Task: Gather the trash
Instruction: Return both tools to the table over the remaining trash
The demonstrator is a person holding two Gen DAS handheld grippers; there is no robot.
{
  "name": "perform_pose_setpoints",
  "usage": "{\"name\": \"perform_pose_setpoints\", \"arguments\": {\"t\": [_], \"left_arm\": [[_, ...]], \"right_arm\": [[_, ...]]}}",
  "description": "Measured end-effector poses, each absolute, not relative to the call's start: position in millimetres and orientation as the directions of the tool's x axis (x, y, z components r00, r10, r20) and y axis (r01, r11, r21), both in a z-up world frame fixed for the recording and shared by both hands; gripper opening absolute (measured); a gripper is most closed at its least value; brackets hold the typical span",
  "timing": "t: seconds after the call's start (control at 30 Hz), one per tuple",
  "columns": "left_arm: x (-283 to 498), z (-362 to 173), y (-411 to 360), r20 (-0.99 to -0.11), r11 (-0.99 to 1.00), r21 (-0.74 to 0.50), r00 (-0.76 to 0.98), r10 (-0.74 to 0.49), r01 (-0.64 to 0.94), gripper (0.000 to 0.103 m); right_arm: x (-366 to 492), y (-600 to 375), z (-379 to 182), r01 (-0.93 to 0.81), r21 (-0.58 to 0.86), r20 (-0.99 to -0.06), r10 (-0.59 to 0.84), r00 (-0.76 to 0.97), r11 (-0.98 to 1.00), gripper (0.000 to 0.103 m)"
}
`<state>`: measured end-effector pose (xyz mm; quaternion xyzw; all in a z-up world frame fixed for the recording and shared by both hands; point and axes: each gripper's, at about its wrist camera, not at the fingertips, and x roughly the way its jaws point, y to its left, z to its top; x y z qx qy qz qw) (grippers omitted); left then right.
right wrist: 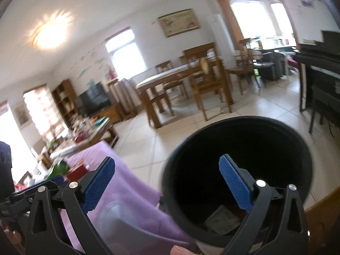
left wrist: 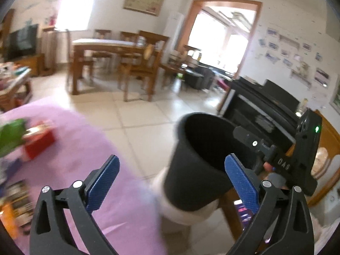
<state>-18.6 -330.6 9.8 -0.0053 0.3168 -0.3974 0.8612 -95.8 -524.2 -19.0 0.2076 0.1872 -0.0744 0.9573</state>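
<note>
A black bin (left wrist: 197,159) stands just off the edge of a table covered in purple cloth (left wrist: 89,148), resting on something white (left wrist: 182,210). My left gripper (left wrist: 172,161) is open and empty, aimed at the gap between cloth and bin. My right gripper (right wrist: 167,163) is open too, hovering over the bin's (right wrist: 233,121) near rim, with nothing between its blue pads. A crumpled printed paper (right wrist: 223,221) lies inside the bin. A red box (left wrist: 40,142) and a green packet (left wrist: 10,136) sit blurred on the cloth at far left.
Tiled floor (left wrist: 148,110) stretches to a wooden dining table with chairs (left wrist: 110,48). A black piano (left wrist: 265,106) stands right of the bin. A cluttered coffee table (right wrist: 89,131) is at the left. Printed items (left wrist: 19,204) lie on the cloth's near-left part.
</note>
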Motion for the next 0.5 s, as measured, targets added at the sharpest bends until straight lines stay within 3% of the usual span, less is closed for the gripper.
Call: {"name": "perform_pose_setpoints", "arguments": {"t": [0.33, 0.5], "left_arm": [[0, 11, -112, -0.554, 0.898, -0.269, 0.706, -0.441, 0.349, 0.097], [24, 13, -39, -0.582, 0.937, -0.272, 0.738, -0.341, 0.218, 0.097]], "right_arm": [[-35, -407, -9, 0.005, 0.285, -0.471, 0.136, 0.872, 0.958, 0.098], [-7, -348, 1, -0.079, 0.294, -0.467, 0.215, 0.858, 0.953, 0.098]]}}
